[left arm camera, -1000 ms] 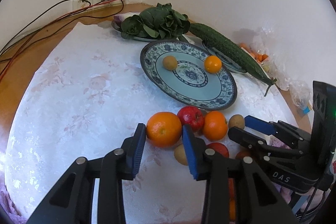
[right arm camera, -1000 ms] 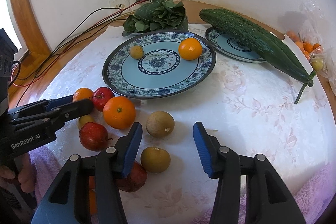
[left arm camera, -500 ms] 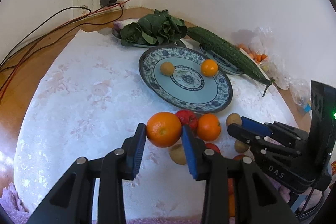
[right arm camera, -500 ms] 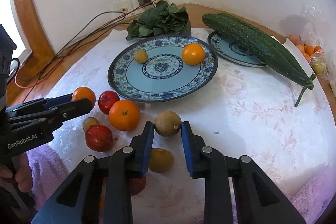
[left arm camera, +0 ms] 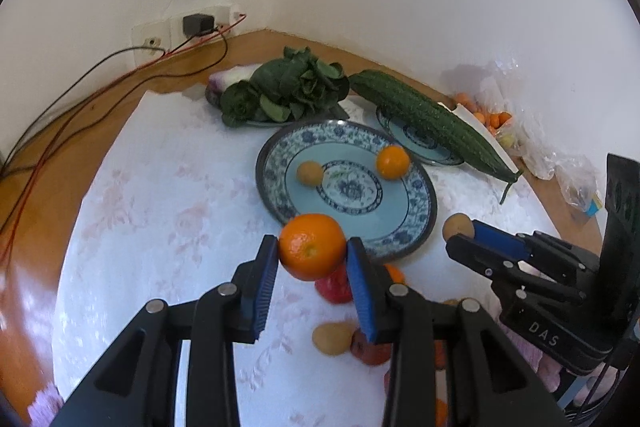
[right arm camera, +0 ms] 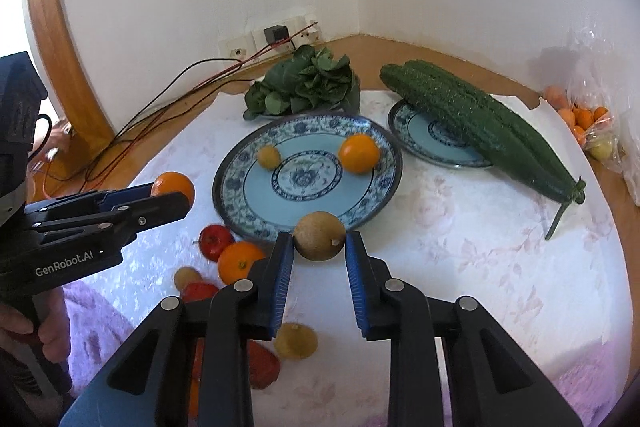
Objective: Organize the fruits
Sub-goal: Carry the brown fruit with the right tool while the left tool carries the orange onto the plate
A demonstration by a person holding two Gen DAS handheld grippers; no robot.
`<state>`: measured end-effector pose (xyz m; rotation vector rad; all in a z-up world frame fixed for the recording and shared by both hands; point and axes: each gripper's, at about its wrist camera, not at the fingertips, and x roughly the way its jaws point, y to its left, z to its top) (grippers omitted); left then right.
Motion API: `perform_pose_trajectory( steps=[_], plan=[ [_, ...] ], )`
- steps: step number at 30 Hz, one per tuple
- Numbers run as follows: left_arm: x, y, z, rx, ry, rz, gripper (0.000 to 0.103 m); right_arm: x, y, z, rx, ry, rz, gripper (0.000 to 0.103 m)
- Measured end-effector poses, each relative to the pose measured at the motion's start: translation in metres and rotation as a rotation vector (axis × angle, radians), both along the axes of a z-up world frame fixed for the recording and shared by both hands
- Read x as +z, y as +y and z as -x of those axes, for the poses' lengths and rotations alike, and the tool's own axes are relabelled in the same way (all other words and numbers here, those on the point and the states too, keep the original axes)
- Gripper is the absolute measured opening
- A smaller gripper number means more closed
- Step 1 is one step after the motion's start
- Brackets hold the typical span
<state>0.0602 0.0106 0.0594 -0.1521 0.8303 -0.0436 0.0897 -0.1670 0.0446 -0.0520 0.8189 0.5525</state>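
Observation:
My left gripper [left arm camera: 313, 255] is shut on a large orange [left arm camera: 312, 246] and holds it above the cloth, just before the big blue patterned plate [left arm camera: 416, 227]. My right gripper [right arm camera: 319, 247] is shut on a brown round fruit [right arm camera: 319, 235], lifted near the plate's front rim [right arm camera: 240, 223]. The plate holds a small orange [right arm camera: 359, 153] and a small yellow-brown fruit [right arm camera: 268, 157]. On the cloth lie a red apple [right arm camera: 216, 239], an orange [right arm camera: 239, 261], another brown fruit [right arm camera: 295, 341] and more red fruit [right arm camera: 262, 365].
A long green cucumber [right arm camera: 480, 123] lies across a smaller plate [right arm camera: 432, 147] at the back right. Leafy greens [right arm camera: 304, 87] sit behind the big plate. Cables [right arm camera: 172, 107] run to wall sockets. A plastic bag of small oranges [right arm camera: 588, 123] lies far right.
Both grippers have risen with their fruit. The left lifted the large orange off the cloth; the right closed on the brown fruit and raised it toward the plate.

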Motion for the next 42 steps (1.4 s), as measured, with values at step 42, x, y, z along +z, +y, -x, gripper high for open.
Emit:
perform_pose_trajectory(
  steps=[42],
  plan=[
    [-0.045,-0.017,-0.077,-0.035,0.054,-0.068,0.037,-0.030,0.027,-0.065,0.007,0.060,0.057,0.028]
  ],
)
